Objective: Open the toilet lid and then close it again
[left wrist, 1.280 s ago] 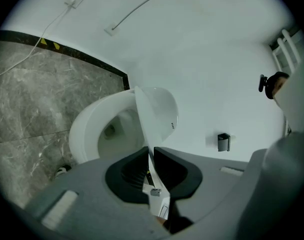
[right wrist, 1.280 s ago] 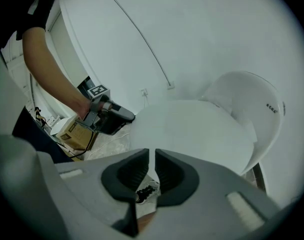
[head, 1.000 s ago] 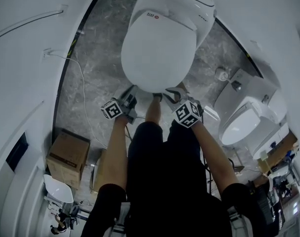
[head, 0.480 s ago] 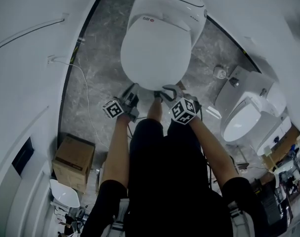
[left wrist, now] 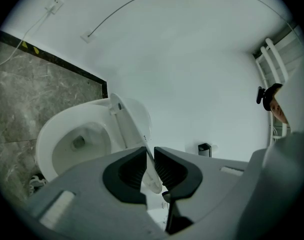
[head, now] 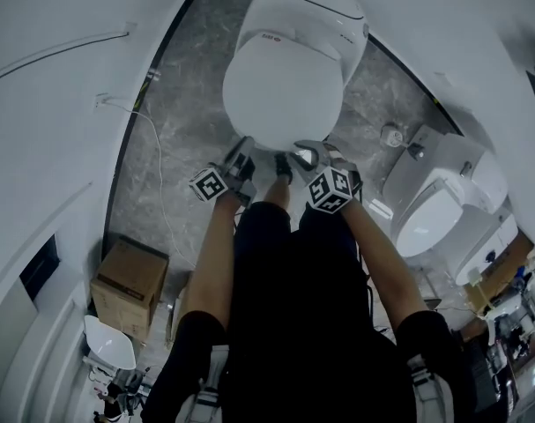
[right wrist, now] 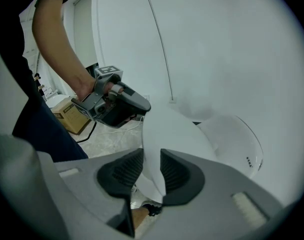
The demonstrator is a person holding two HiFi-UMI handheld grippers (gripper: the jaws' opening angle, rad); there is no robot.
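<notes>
Over the bowl [left wrist: 45, 149]: toilet lid [head: 283, 91], part-raised, hinged at bowl's far end, long axis running away.
Left gripper [left wrist: 150, 160]: bowl's front-left, clamped on lid rim.
Right gripper [right wrist: 152, 170]: bowl's front-right, jaws just widened, rim loose between.
Next lift: up and back, likely on left grip alone.

Floor [head: 174, 148]: grey marbled stone, meeting a white wall [head: 47, 104] along a dark strip. Brown cardboard box [head: 130, 280] on the floor beside the wall. White cable [head: 158, 170] trails from a wall socket [head: 100, 103] across the floor. Second toilet [head: 439, 210] stands on the far side.
</notes>
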